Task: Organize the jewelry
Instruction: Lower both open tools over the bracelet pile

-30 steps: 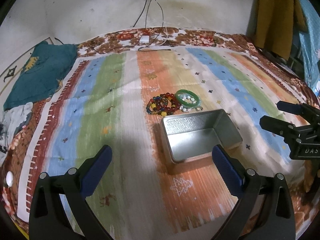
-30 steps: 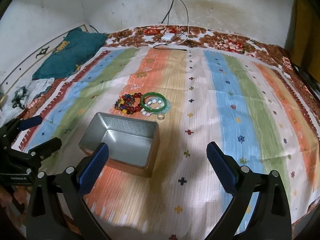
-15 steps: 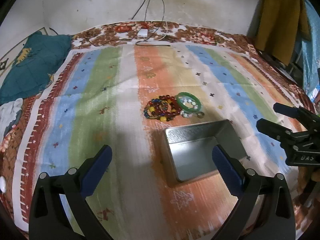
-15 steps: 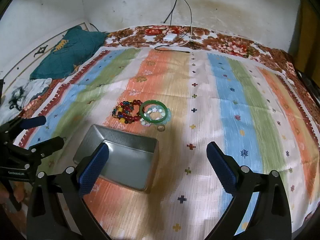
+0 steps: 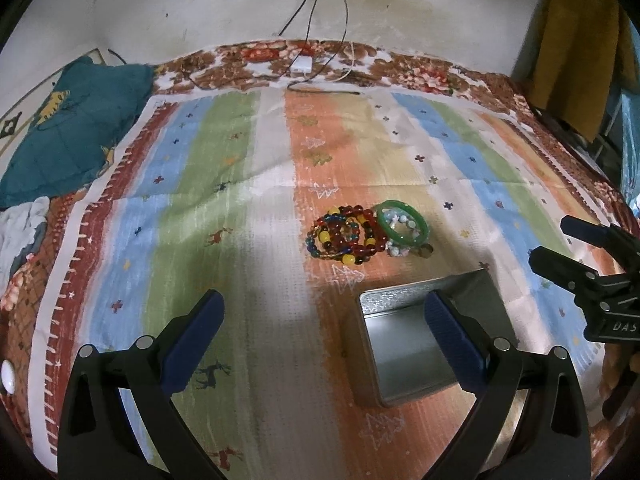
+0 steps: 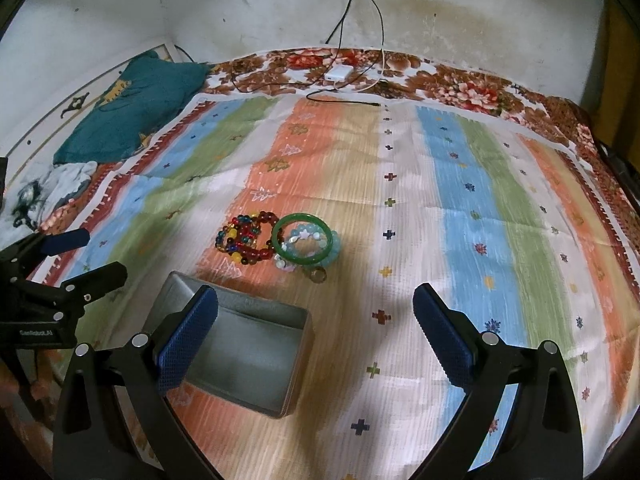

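Note:
An open, empty silver tin [image 5: 404,352] [image 6: 244,360] lies on the striped bed cover. Just beyond it sits a heap of jewelry: multicoloured bead bracelets [image 5: 344,238] [image 6: 246,242], a green bangle [image 5: 403,224] [image 6: 302,236] resting on pale bead bracelets [image 6: 332,250], and a small ring [image 5: 426,251] [image 6: 318,276]. My left gripper [image 5: 324,332] hovers open above the cover, its right finger over the tin. My right gripper [image 6: 316,328] is open too, its left finger over the tin. Each gripper shows at the edge of the other's view, left gripper [image 6: 76,256] and right gripper [image 5: 576,248].
A teal pillow [image 5: 68,136] [image 6: 132,112] and crumpled cloth [image 6: 60,188] lie at the left edge of the bed. A white charger [image 6: 339,73] and cables [image 5: 320,8] sit by the back wall. A yellow garment [image 5: 576,40] hangs at the right.
Both grippers have moved forward and closer to the jewelry heap. The tin has slid lower in both views, under the fingers. Both stay open.

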{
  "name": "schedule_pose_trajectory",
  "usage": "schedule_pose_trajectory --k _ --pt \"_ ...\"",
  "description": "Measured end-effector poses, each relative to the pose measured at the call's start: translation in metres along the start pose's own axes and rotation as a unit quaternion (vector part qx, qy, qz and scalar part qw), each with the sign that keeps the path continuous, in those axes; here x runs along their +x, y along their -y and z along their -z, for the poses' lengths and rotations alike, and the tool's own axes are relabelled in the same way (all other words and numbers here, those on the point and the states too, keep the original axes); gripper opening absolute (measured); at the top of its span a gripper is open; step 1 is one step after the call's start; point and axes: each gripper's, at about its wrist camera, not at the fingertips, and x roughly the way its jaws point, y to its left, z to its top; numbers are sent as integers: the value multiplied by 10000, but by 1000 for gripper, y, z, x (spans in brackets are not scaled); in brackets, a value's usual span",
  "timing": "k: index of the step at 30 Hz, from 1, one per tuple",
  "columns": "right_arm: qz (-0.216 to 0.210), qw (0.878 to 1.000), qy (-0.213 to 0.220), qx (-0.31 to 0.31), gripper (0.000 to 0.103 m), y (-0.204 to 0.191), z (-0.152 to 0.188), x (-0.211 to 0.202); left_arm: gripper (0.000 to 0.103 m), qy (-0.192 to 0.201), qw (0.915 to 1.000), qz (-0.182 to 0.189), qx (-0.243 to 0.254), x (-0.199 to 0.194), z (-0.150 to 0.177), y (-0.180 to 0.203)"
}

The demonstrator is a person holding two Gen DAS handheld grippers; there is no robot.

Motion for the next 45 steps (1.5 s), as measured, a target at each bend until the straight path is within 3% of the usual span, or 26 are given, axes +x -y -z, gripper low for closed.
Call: schedule_pose_trajectory --k 13,45 --pt "-3 9995 -325 38 99 7 -18 36 97 -327 9985 -1 -440 33 -22 -21" --pt "-291 9930 -1078 375 99 20 -43 120 97 -1237 9906 -68 -577 125 -50 -37"
